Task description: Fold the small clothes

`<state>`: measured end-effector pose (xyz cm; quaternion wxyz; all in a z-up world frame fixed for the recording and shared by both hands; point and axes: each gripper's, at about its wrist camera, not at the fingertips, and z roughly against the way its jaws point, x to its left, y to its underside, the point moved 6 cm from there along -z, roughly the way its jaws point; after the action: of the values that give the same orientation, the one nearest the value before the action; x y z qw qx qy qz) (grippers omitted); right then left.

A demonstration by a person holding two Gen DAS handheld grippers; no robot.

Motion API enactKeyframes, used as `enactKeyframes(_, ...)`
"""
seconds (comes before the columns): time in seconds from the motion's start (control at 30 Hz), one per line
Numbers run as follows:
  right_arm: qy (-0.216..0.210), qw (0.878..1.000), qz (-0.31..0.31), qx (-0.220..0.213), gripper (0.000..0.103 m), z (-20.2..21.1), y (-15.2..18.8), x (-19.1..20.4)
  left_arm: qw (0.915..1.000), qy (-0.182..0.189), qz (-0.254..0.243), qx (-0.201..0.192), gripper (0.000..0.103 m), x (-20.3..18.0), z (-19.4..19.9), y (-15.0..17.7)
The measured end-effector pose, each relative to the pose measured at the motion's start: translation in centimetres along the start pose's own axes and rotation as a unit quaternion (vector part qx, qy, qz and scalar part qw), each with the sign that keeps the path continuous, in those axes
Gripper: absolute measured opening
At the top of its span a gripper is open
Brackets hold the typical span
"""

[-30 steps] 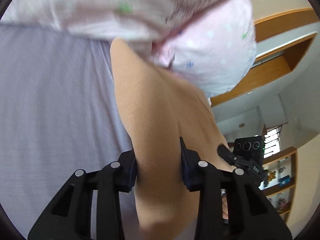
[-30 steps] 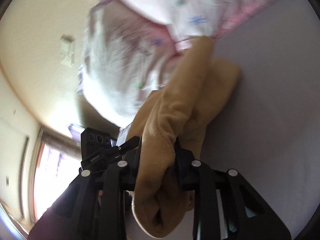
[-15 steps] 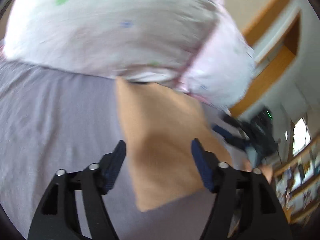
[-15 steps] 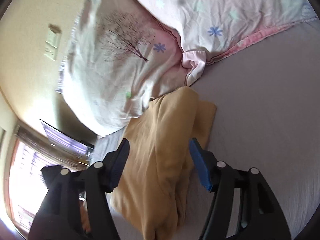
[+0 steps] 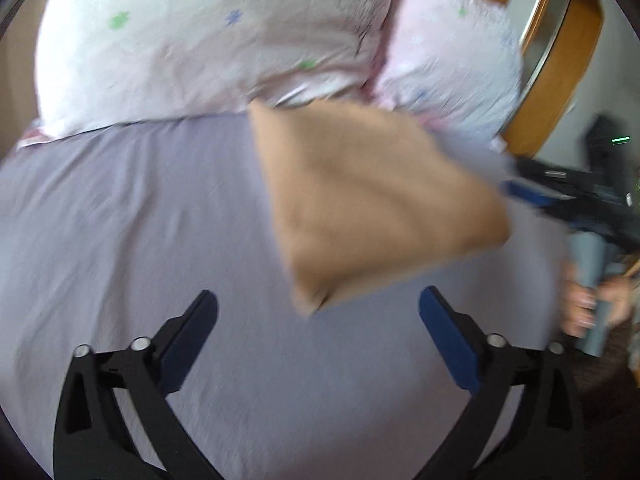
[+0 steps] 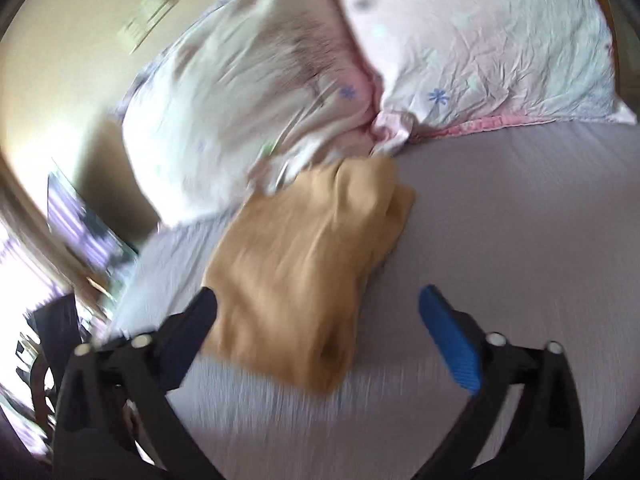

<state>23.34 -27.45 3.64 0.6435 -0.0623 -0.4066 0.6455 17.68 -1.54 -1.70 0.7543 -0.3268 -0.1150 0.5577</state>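
A tan garment (image 5: 368, 200) lies folded on the grey-lilac bed sheet (image 5: 140, 220), its far edge against the pillows. It also shows in the right wrist view (image 6: 304, 280), bunched at its right side. My left gripper (image 5: 318, 312) is open and empty, just short of the garment's near corner. My right gripper (image 6: 318, 308) is open and empty, with the garment's near end between its fingers' line. The right gripper also shows in the left wrist view (image 5: 568, 196), at the garment's right side. Both views are blurred.
Two pink-white pillows (image 5: 200, 40) lie along the back of the bed; they also show in the right wrist view (image 6: 460, 40). A wooden frame (image 5: 560, 60) stands at the right. A wall plate (image 6: 148, 20) is on the cream wall at the left.
Both grippers have let go of the tan garment, opened wide and pulled back from it. The garment now lies flat on the sheet.
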Motion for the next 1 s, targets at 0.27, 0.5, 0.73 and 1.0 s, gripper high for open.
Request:
enactKeyframes(0.27, 0.091, 0.99, 0.086, 0.06, 0.101, -1.8, 8.2, 2.4, 0.9949, -0.075, -0.048, 0.047, 0.102, 0.0, -2.2, 3.5)
enactKeyframes(0.5, 0.135, 0.981, 0.114, 0.077, 0.101, -3.0, 10.5, 2.5, 0.9934, -0.089, -0.061, 0.039, 0.102, -0.3, -1.8, 4.1)
enactKeyframes(0.73, 0.159, 0.975, 0.136, 0.082, 0.101, -3.3, 11.0, 2.7, 0.9936, -0.088, -0.062, 0.033, 0.102, -0.3, -1.8, 3.9)
enactKeyframes(1.0, 0.158, 0.974, 0.138, 0.082, 0.101, -3.3, 10.9, 2.6, 0.9937, -0.088, -0.061, 0.033, 0.102, -0.4, -1.7, 4.0)
